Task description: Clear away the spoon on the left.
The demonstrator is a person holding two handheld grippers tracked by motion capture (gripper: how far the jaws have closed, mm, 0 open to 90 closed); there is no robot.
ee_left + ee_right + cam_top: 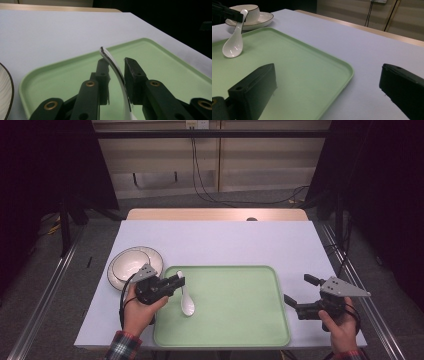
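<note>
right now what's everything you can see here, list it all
spoon: 1, white, bowl end on the green tray, handle raised between the left jaws
tray: 1, pale green, near middle of the table
bowl: 1, white with dark rim, on the plate
plate: 1, white with dark rim, left of the tray
table: 1, light grey top
left gripper: 1, black, jaws around the spoon handle, a gap showing
right gripper: 1, black, open, right of the tray

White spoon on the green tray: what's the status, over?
Left gripper jaws astride white ceramic spoon handle, a gap showing. Spoon bowl rests on green plastic tray. Right gripper open, idle. Nothing in the way.
</note>
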